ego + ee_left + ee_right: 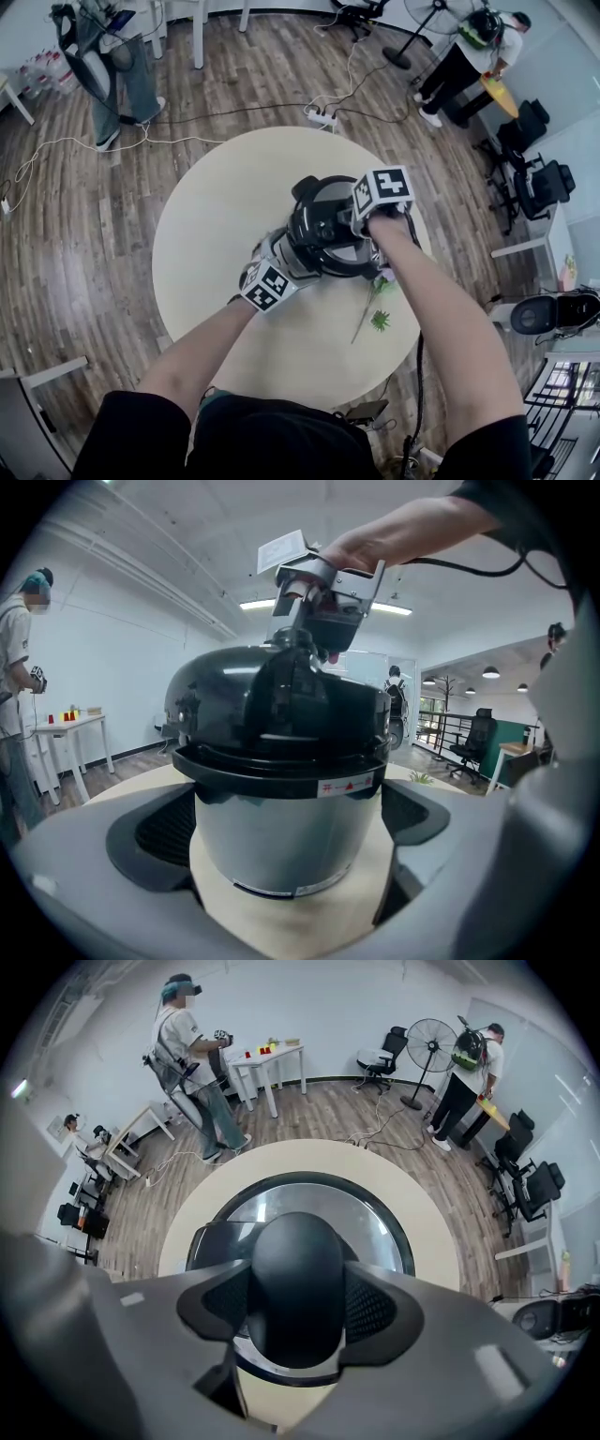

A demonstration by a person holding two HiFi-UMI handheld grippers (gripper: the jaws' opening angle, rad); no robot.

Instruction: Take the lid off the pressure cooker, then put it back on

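Note:
The pressure cooker (323, 230) stands near the middle of a round beige table (216, 234). Its silver body (281, 827) carries a black domed lid (234, 705) that rests on the black rim. My left gripper (286, 846) comes in level from the near side, its pads against both sides of the body. From above, my right gripper (298, 1302) points steeply down, shut on the lid's black knob (298, 1269). In the head view the left gripper (286, 255) is at the cooker's near left and the right gripper (375, 223) over its right side.
A green sprig (375, 314) lies on the table just right of the cooker, near my right arm. A power strip (322, 116) and cables lie on the wooden floor beyond the table. Two people (117, 56) (469, 56) stand far off, near white tables, chairs and a fan.

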